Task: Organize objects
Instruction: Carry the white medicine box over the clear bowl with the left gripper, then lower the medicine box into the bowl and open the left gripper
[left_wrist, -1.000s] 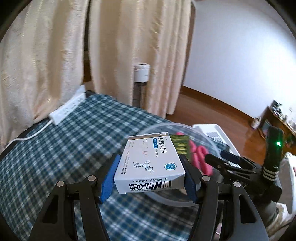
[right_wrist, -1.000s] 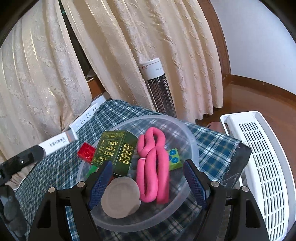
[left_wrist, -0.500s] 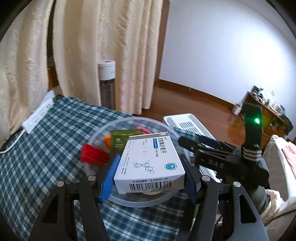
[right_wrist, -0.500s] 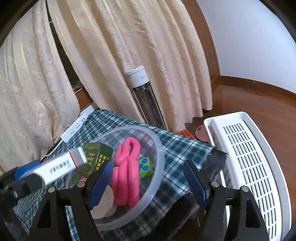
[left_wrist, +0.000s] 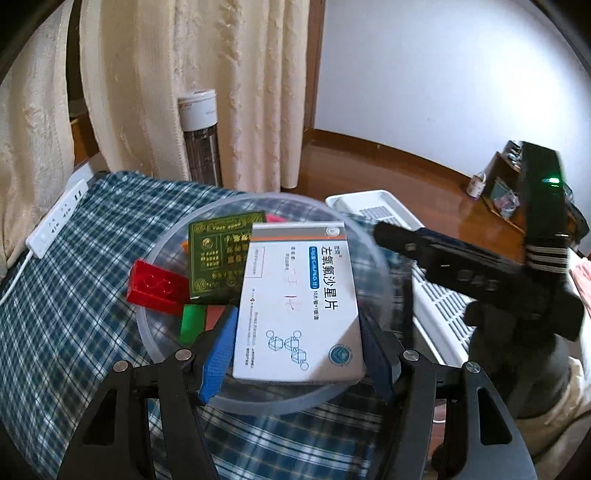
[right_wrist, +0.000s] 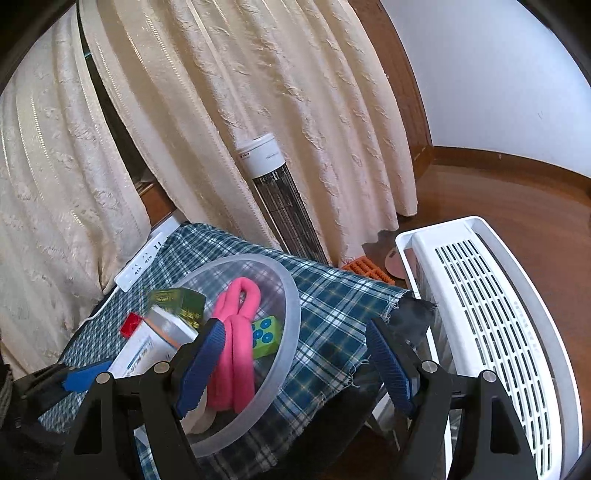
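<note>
Two blue pads of the left claw (left_wrist: 295, 347) clamped the white medicine box (left_wrist: 299, 302) by its long sides. Likely light, crushable cardboard, it hung above the clear bowl (left_wrist: 373, 251); the right claw (right_wrist: 295, 354) gaped empty.

The left gripper (left_wrist: 299, 347) clamps a white cardboard medicine box (left_wrist: 299, 302) over a clear round plastic bowl (left_wrist: 382, 273) holding a dark green box (left_wrist: 216, 254) and a red brick (left_wrist: 157, 286).
</note>
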